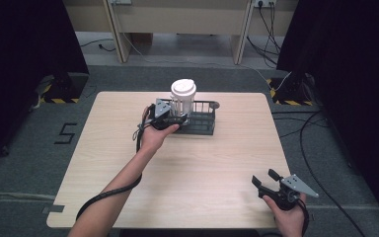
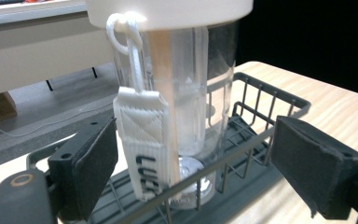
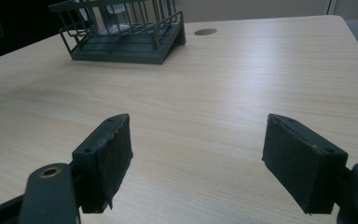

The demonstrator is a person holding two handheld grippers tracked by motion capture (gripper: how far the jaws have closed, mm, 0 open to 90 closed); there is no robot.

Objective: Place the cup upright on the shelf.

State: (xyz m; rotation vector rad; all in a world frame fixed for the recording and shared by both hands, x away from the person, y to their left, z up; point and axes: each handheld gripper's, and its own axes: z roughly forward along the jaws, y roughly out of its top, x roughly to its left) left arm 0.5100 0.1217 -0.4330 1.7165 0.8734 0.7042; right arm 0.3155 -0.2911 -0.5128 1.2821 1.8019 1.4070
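One clear tumbler [image 1: 183, 98] with a white lid stands upright in the left end of the single dark wire rack [image 1: 203, 124] at the far middle of the surface [image 1: 202, 168], likely so its walls keep it from tipping. The left gripper [image 2: 196, 154] sits just beside it, jaws apart on either side, not touching. The right gripper [image 1: 266, 183] rests at the near right edge, jaws wide apart, holding nothing, seemingly idle.

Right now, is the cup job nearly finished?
Partway, it seems. The clear cup already stands in the wire rack. The left hand-held gripper is open around it, not squeezing. The right hand-held gripper waits open near the table edge. Grasping or leaving remains.
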